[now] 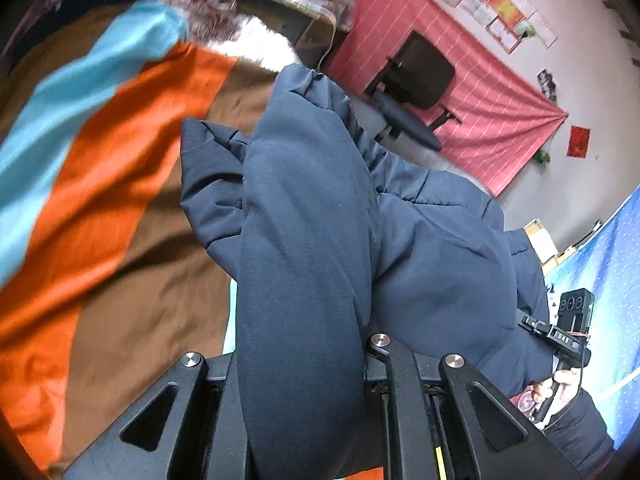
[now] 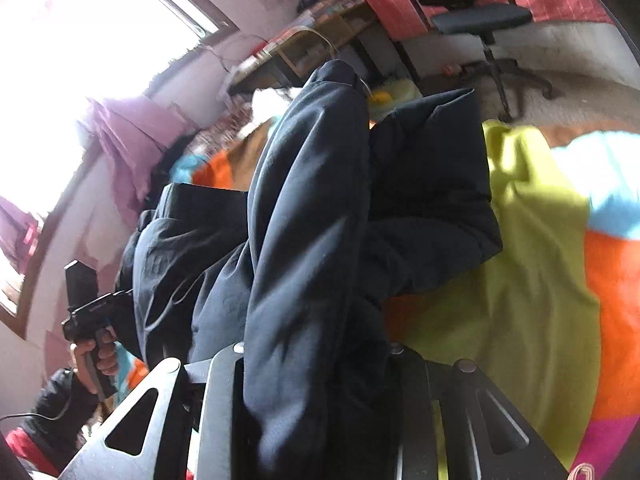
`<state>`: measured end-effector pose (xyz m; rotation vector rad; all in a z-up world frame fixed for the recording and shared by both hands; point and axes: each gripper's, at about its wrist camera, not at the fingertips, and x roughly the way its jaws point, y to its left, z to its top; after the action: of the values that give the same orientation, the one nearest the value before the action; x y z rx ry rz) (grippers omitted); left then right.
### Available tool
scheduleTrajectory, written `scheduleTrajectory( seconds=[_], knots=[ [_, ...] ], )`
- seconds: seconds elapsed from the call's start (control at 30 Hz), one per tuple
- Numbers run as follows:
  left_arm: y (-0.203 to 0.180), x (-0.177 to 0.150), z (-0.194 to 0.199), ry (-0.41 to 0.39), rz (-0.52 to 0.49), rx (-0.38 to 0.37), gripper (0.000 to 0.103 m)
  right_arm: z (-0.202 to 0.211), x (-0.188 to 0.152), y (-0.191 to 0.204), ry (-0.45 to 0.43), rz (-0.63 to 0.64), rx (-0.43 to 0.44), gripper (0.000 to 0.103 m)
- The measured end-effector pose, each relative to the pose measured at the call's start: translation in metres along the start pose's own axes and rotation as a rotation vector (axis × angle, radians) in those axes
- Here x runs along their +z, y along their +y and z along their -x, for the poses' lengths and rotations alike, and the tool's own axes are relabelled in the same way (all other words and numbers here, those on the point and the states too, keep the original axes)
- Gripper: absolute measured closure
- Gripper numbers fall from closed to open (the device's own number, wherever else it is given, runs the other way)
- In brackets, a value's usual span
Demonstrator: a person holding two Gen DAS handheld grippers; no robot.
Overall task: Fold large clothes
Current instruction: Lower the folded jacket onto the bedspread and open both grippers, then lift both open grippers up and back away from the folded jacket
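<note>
**Both grippers clamp a navy jacket above a striped bedspread**

The left gripper [image 1: 300, 360] is closed on a thick roll of the navy padded jacket [image 1: 304, 208], the cloth bulging out between its two black fingers and filling the middle of the left wrist view. The right gripper [image 2: 316, 364] grips another fold of the same jacket [image 2: 304, 220] in the same way — the fabric is pinched between its fingers and rises away from them in a long, creased ridge. Each tool shows in the other's camera: the right gripper [image 1: 568, 332] sits at the jacket's far edge with a hand [image 1: 560, 388] in a dark sleeve around its handle, and the left gripper [image 2: 86, 312] appears beyond the jacket's other edge, likewise gripped by a hand [image 2: 98, 356].

The jacket lies bunched and partly lifted over a bedspread [image 1: 120, 168] of orange, brown and light blue bands; beside the jacket in the right wrist view the bedspread [image 2: 532, 280] runs yellow-green. Past the jacket stands a black office chair [image 1: 420, 80] against a pink striped cloth [image 1: 480, 92] hung on the wall. A bright window [image 2: 80, 40] glares well beyond the jacket.
</note>
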<state>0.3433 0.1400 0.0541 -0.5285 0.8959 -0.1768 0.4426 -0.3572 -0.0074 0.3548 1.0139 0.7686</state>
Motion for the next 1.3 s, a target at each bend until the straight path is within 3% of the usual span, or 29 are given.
scheduleTrajectory(
  seconds=[0.17,0.3,0.47,0.53,0.6,0.8,0.9,0.97,1.17,1.3],
  knots=[
    [0.019,-0.038,-0.044,0.086,-0.064,0.129,0.091,-0.021,-0.026,-0.024,-0.032,-0.011,-0.057,0.075],
    [0.033,-0.039,-0.041,0.060,-0.006,0.082,0.090,-0.017,-0.035,-0.024,-0.041,-0.010,-0.078,0.072],
    [0.027,-0.038,-0.040,0.067,-0.041,0.125,0.085,-0.016,-0.035,-0.014,-0.022,-0.011,-0.109,0.064],
    [0.029,-0.038,-0.041,0.075,-0.013,0.141,0.082,-0.017,-0.035,-0.016,-0.011,-0.019,-0.134,0.055],
    [0.027,-0.038,-0.041,0.078,-0.005,0.168,0.078,-0.018,-0.036,-0.019,-0.001,-0.018,-0.183,0.036],
    [0.004,-0.054,-0.038,0.056,-0.129,0.344,0.056,-0.007,-0.048,-0.010,-0.063,0.034,-0.345,0.010],
    [-0.005,-0.066,-0.034,0.024,-0.131,0.410,0.044,0.000,-0.057,-0.001,-0.100,0.067,-0.408,0.005],
    [-0.012,-0.075,-0.025,-0.023,-0.119,0.457,0.027,0.002,-0.062,0.007,-0.117,0.083,-0.432,0.002],
    [-0.027,-0.097,0.005,-0.134,-0.101,0.521,0.022,0.011,-0.083,0.041,-0.203,0.204,-0.484,0.000],
    [-0.054,-0.118,0.030,-0.237,-0.147,0.525,0.022,0.021,-0.099,0.066,-0.272,0.269,-0.467,0.000]
  ],
)
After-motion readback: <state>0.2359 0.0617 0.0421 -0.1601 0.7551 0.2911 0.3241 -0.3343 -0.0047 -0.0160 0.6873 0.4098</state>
